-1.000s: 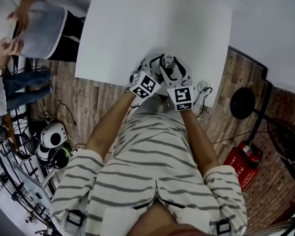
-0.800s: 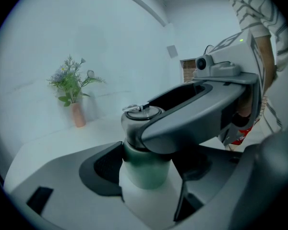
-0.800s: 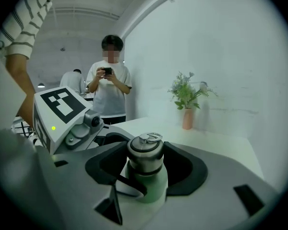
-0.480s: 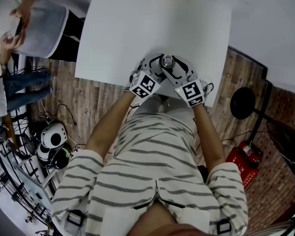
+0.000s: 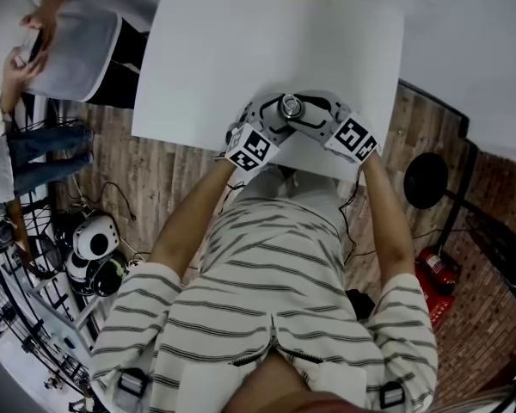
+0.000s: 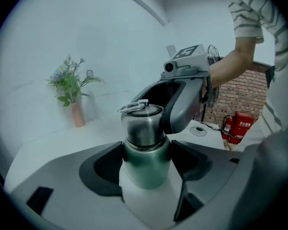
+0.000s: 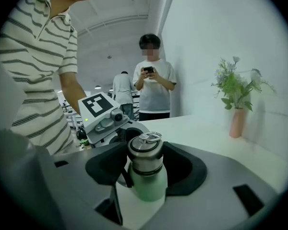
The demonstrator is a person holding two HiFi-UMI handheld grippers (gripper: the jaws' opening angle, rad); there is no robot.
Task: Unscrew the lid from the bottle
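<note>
Overhead, a person in a striped shirt leaned over a white desk [image 5: 241, 50], holding a two-jaw gripper in each hand. Both grippers met at a mint-green bottle [image 6: 145, 171] that stood upright on the desk, close to its near edge. The left gripper [image 6: 146, 166] had its jaws clenched on the bottle's green body just under the neck, with a dark pad pressed to either side. The right gripper [image 7: 145, 158] reached in from the desk's right side, and its jaws grasped the steel lid [image 7: 145, 153], which sat on the bottle with a small wire ring on top. A pink vase of flowers [image 7: 236, 122] stood at the desk's far edge. A bystander [image 7: 152, 80] stood off the desk's left side, looking at a phone. A red fire extinguisher [image 6: 237, 127] lay on the floor off the desk's right side.
</note>
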